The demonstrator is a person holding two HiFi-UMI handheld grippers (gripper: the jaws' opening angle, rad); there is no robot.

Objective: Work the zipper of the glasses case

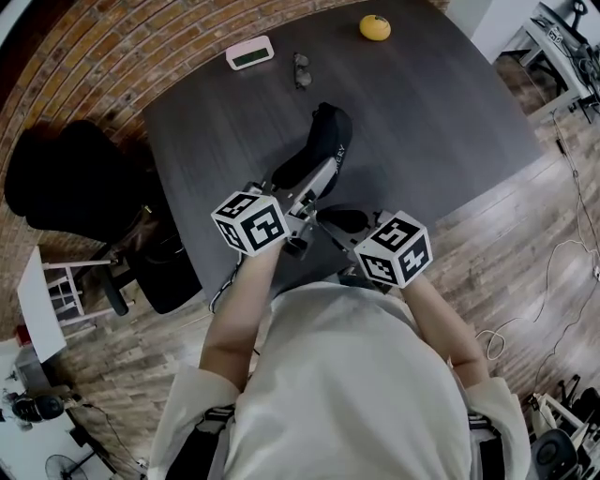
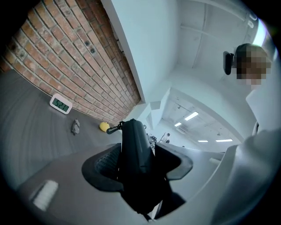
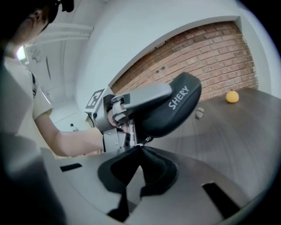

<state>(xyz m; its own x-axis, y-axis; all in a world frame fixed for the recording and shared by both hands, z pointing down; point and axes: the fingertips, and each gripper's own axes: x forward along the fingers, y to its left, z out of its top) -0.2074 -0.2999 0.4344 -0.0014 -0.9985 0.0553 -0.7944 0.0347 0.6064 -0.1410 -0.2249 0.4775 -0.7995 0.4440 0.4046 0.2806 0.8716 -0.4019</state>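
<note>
A black glasses case (image 1: 321, 139) with white lettering is held up over the dark table (image 1: 431, 122), slanting from upper right down to lower left. My left gripper (image 1: 305, 187) is shut on its lower part; in the left gripper view the case (image 2: 134, 149) fills the gap between the jaws of the left gripper (image 2: 138, 163). My right gripper (image 1: 323, 223) sits just below and to the right of the case's low end. In the right gripper view the right gripper (image 3: 139, 147) is shut, its tips pinching the small zipper pull (image 3: 147, 139) under the case (image 3: 171, 110).
At the table's far side lie a white digital clock (image 1: 249, 52), folded glasses (image 1: 302, 70) and a yellow round fruit (image 1: 375, 27). A black chair (image 1: 66, 178) stands to the left by the brick wall. Cables lie on the wooden floor at the right.
</note>
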